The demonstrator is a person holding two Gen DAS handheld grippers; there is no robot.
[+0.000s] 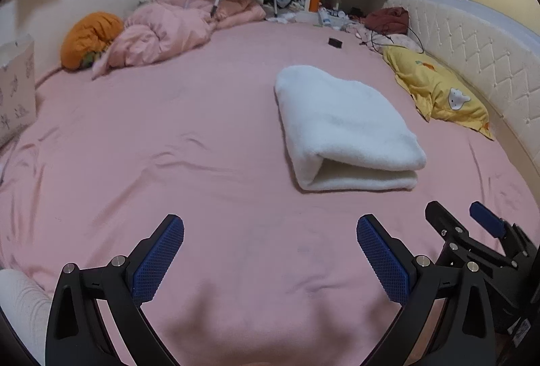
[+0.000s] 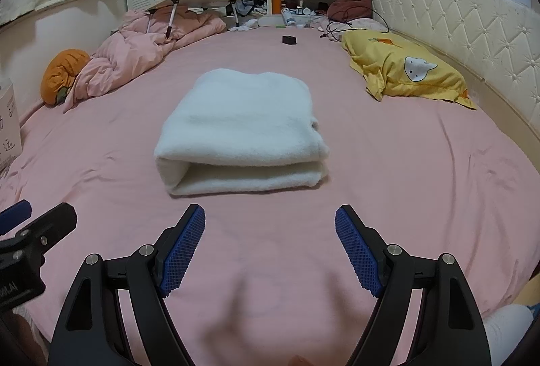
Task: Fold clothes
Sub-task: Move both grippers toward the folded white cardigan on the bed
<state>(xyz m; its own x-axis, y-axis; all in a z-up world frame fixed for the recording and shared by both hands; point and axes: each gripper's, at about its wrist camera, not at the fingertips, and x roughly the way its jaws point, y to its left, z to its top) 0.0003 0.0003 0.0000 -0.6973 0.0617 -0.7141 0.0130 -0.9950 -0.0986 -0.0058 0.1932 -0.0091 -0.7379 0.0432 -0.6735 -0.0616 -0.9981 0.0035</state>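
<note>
A white fluffy garment [image 2: 243, 133] lies folded into a thick rectangle on the pink bed sheet [image 2: 388, 180]; it also shows in the left wrist view [image 1: 341, 126], ahead and to the right. My right gripper [image 2: 270, 220] is open and empty, just short of the garment's near edge. My left gripper [image 1: 270, 231] is open and empty, to the left of the garment and nearer to me. The right gripper [image 1: 455, 214] shows at the lower right of the left wrist view, and the left gripper [image 2: 23, 214] at the left edge of the right wrist view.
A yellow pillow [image 2: 408, 69] lies by the padded headboard [image 2: 472, 28] on the right. A crumpled pink duvet [image 2: 135, 55] and an orange cushion [image 2: 62, 72] lie at the far left. A small black object [image 2: 289, 39] sits on the sheet beyond the garment.
</note>
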